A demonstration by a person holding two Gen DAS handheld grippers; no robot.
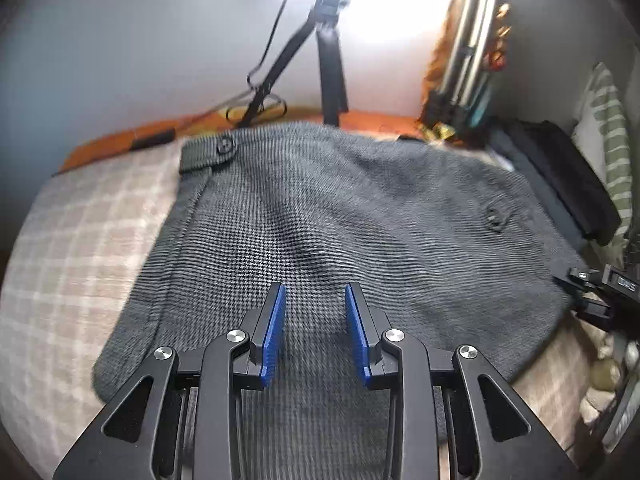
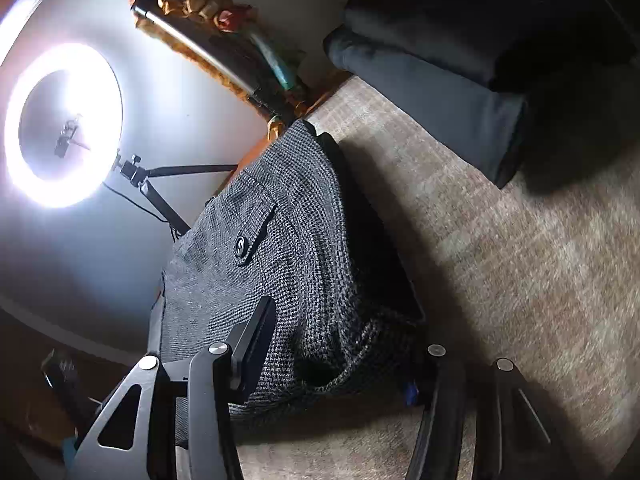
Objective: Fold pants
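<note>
Grey houndstooth pants (image 1: 340,220) lie folded on a beige checked bed cover (image 1: 80,248), waistband with a button (image 1: 225,145) at the far left. My left gripper (image 1: 315,312) hovers over the near part of the pants, jaws open, blue pads (image 1: 274,332) empty. In the right wrist view the pants (image 2: 280,248) lie between my right gripper's fingers (image 2: 256,340); the jaws stand wide around the folded edge, and the right finger is partly hidden by cloth. The right gripper (image 2: 336,360) also shows at the far right of the left wrist view (image 1: 600,292).
A ring light (image 2: 60,124) on a black tripod (image 1: 328,52) stands behind the bed against the wall. A dark folded cushion (image 2: 460,64) lies at the bed's far right. Rolled items (image 1: 468,56) lean in the corner. An orange bed edge (image 1: 120,144) runs along the wall.
</note>
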